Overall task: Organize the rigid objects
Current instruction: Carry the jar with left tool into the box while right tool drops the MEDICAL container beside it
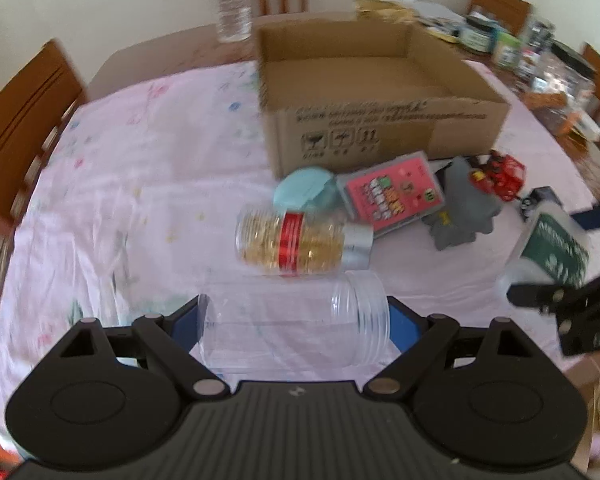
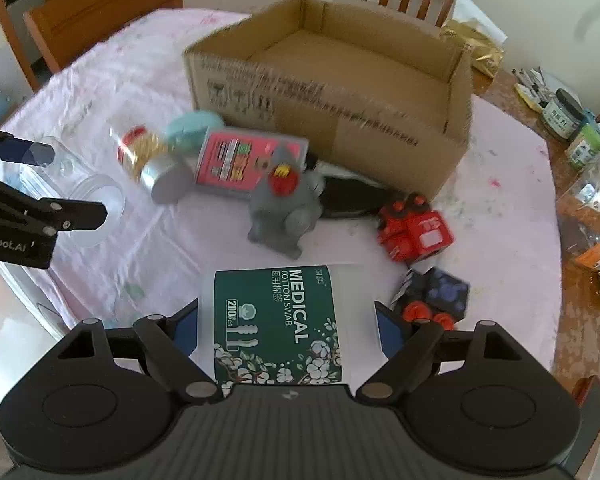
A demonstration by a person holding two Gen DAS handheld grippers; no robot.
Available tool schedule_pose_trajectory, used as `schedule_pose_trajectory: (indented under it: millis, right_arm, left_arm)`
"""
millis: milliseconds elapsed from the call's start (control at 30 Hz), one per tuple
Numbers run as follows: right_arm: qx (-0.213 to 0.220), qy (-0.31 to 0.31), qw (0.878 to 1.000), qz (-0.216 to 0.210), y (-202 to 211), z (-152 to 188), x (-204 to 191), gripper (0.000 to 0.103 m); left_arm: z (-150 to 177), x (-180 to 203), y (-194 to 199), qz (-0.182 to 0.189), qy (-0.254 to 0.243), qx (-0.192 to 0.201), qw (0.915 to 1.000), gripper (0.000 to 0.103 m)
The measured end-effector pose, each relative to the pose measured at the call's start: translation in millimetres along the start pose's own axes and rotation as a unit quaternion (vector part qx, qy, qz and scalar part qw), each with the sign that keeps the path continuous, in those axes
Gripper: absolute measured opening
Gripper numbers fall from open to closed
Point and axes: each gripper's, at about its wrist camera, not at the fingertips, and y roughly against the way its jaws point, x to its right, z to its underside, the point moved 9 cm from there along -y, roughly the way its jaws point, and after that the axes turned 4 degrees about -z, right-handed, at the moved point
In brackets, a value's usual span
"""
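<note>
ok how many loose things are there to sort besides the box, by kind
Jars and tubs: 4 (clear jar, gold-filled jar, teal-lidded tub, cotton swab tub)
Card cases: 1 (pink case)
Toys: 3 (grey figure, red robot, dark block toy)
Flat black item: 1
Total: 9
</note>
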Motion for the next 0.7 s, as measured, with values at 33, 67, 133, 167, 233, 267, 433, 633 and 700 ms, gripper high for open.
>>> schedule_pose_trajectory:
  millis: [33,67,133,167,233,267,433,633,700]
  right_arm:
    - [0.004,-0.001,1.0,-0.001,5,-3,2,0.087]
    - [0.006,-0.002,1.0,0.0,9,-6,4,0.087]
    - [0.012,-0.008,1.0,0.004,17,-13,8,0.087]
    - [0.015,-0.012,1.0,0.007,20,-17,10,0.087]
    - [0.021,-0.024,0.999,0.014,28,-26,14,0.087]
    - [0.024,-0.027,0.999,0.018,30,-29,17,0.087]
    - [0.046,-0.045,0.997,0.031,44,-52,26,0.087]
    - [0.071,-0.037,0.996,0.031,51,-87,37,0.087]
    - [0.078,-0.03,0.996,0.026,49,-98,41,0.087]
  left_arm:
    - [-6,-1,3,0.004,-0.012,0.003,0.9999,0.09]
    - [-13,-3,7,0.01,-0.025,0.008,0.9996,0.09]
    - [-26,-5,14,0.022,-0.043,0.018,0.9987,0.09]
    - [-34,-6,17,0.03,-0.051,0.022,0.998,0.09]
    - [-50,-7,24,0.044,-0.064,0.034,0.9964,0.09]
    - [-59,-7,27,0.051,-0.072,0.041,0.9953,0.09]
    - [-102,1,39,0.069,-0.101,0.083,0.989,0.09]
    - [-143,5,35,0.074,-0.091,0.114,0.9866,0.09]
    - [-155,4,31,0.064,-0.087,0.121,0.9868,0.09]
